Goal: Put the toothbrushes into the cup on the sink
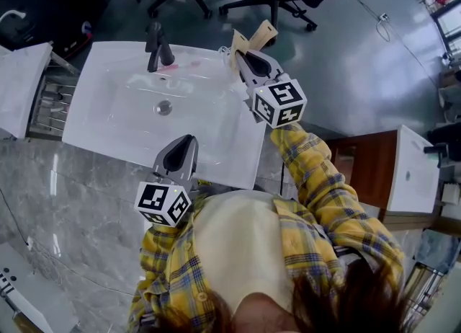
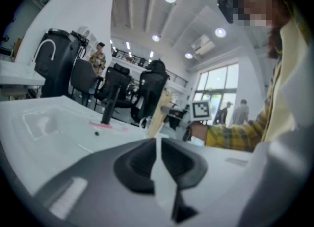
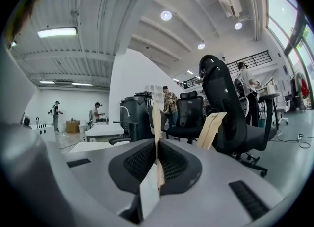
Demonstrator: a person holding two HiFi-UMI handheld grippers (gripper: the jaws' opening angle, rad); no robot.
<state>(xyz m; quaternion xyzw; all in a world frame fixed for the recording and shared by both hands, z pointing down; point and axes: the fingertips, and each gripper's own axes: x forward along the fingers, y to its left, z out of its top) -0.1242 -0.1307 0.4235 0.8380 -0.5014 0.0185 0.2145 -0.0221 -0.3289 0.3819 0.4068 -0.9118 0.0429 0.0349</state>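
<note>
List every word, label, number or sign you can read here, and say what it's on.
No readable words or numbers in any view.
Marker cube and its twin: black-and-white square codes only, no letters or digits.
Tan toothbrush package: no print can be made out on it.

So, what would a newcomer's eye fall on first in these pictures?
First, the right gripper at the far right corner of the white sink, its fingers shut on a tan toothbrush box, with a second tan box standing just beyond. Then the dark faucet at the back rim, a pink toothbrush lying at its foot.
</note>
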